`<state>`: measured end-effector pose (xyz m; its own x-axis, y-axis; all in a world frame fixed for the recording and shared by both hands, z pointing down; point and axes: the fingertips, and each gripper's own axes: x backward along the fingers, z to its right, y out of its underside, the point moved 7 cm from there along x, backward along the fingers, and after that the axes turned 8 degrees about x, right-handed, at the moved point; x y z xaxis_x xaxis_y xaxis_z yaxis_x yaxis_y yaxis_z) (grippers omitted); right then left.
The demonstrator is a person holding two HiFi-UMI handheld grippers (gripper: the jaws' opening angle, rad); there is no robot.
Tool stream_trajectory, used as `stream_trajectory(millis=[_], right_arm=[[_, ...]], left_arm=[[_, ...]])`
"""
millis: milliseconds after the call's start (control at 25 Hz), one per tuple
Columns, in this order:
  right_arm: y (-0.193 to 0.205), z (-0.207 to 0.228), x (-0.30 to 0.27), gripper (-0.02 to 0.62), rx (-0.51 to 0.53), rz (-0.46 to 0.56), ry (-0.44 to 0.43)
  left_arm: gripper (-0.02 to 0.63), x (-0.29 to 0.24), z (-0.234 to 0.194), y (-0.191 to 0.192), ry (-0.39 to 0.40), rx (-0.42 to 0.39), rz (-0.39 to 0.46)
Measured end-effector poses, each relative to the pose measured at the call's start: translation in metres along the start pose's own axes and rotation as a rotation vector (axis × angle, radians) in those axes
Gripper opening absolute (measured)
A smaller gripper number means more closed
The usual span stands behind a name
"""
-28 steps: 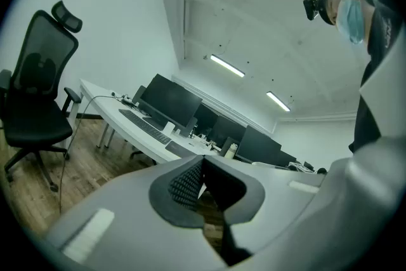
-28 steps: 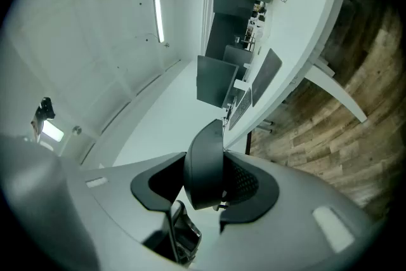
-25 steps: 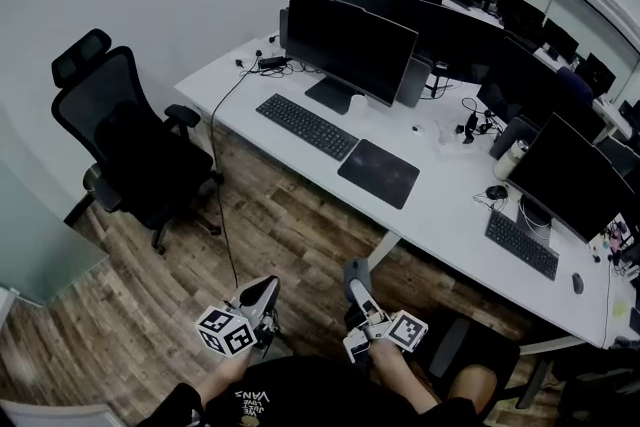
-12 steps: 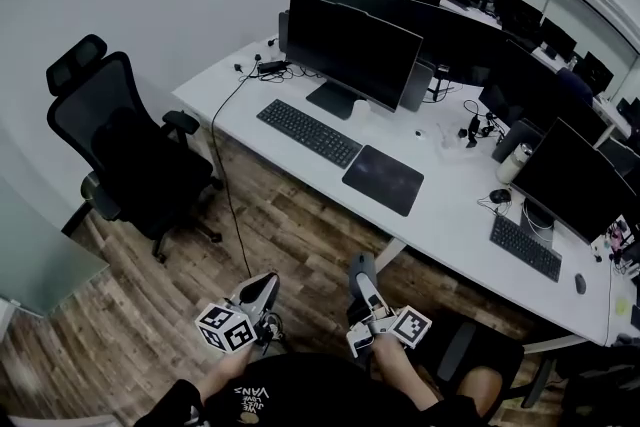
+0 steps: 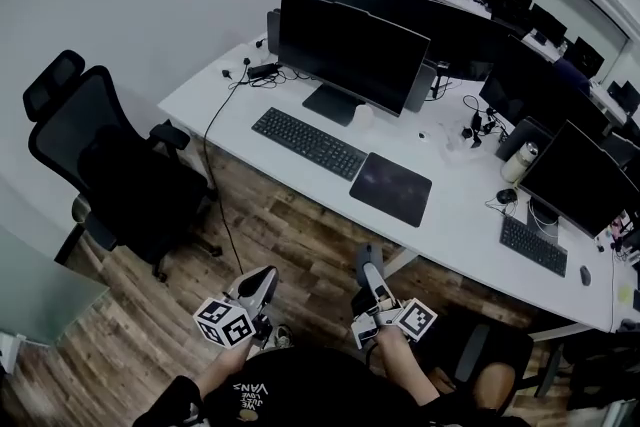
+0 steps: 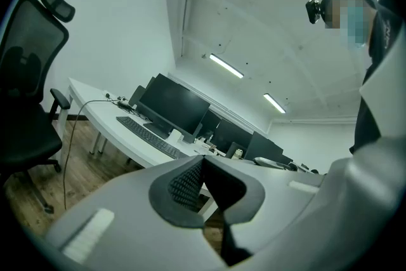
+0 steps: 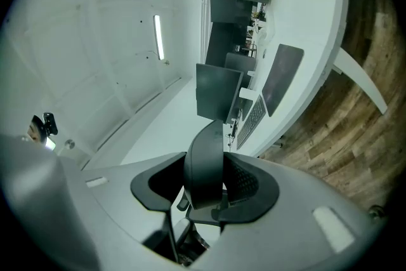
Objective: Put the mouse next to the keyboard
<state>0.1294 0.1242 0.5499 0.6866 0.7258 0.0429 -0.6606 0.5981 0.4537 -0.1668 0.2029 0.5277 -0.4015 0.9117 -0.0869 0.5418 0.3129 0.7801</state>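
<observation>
Mouse [image 7: 204,155] stands clamped in the right gripper [image 7: 205,192], well back from the keyboard [image 5: 308,143], off its right end; left gripper [image 6: 202,168] closed, empty

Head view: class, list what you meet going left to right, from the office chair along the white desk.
black office chair → keyboard → dark mouse pad → second keyboard → small mouse
</observation>
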Motion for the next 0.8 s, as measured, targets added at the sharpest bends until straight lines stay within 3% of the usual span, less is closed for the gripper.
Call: stream_trajectory(millis=[360,800], right_arm=[[0.01,0.0,-0.04,0.179,-0.018,0.099,0.053],[-0.014,0.035,-0.071,0.179,-0.026,0.085,0.144]], left_arm=[[0.002,-0.039,-0.047,-0.042,0.086,-0.027,-0.082],[0.002,-0.088,-0.072,-0.041,0.09,0.028,-0.11]])
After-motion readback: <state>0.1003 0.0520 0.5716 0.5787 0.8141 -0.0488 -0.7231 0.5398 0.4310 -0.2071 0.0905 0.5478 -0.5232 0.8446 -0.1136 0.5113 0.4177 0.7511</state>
